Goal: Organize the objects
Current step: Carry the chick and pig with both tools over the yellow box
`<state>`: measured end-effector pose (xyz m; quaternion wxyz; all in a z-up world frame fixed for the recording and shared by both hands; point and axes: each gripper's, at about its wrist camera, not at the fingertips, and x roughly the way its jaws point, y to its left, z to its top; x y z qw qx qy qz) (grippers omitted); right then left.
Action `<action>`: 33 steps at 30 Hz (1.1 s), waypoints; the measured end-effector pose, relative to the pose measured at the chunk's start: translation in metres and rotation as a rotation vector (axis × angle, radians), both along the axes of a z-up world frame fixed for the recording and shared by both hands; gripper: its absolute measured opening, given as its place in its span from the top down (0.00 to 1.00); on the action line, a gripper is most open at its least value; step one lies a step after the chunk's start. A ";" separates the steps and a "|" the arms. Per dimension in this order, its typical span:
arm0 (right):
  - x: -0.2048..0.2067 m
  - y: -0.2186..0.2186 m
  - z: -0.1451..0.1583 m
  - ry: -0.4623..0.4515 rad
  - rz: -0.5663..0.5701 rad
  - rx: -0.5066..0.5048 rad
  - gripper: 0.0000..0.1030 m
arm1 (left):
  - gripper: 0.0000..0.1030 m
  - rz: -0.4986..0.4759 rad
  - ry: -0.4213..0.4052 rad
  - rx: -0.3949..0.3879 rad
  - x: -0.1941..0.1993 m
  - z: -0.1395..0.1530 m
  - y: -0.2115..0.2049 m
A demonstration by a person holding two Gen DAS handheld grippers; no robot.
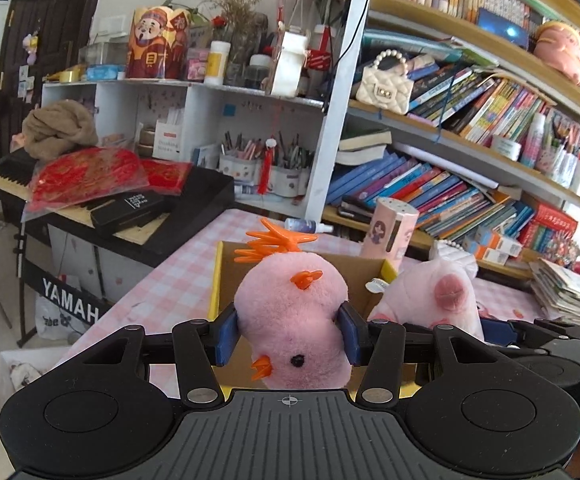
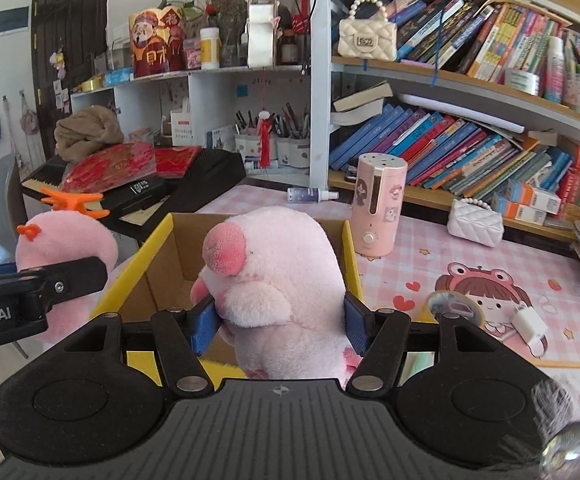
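Left tongs clamped pink chick plush across mid-body, upside down, orange plastic comb up, held above near edge of open cardboard box. Fuzzy, light, squashy; blue pads sank into pile, so mid-body hold looked safest, comb and beak too thin. Right tongs clamped pink pig plush at lower body, snout toward left, over same yellow-rimmed box. Soft, no break risk. Pink checked surface beyond, smooth pink cylinder upright.

Cluttered home study, crammed bookshelves, Yamaha keyboard, pink checked tablecloth, pen pots
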<state>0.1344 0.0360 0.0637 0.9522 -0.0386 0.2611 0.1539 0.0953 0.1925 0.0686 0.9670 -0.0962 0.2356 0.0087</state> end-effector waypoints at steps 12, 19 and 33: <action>0.050 0.017 -0.037 0.024 0.139 -0.118 0.42 | 0.52 0.039 0.098 0.005 0.057 -0.024 -0.004; 0.072 0.029 -0.060 0.088 0.217 -0.175 0.42 | 0.52 0.048 0.165 0.015 0.077 -0.041 -0.006; 0.110 0.018 -0.070 0.214 0.471 -0.145 0.41 | 0.52 0.040 0.263 0.088 0.099 -0.063 -0.021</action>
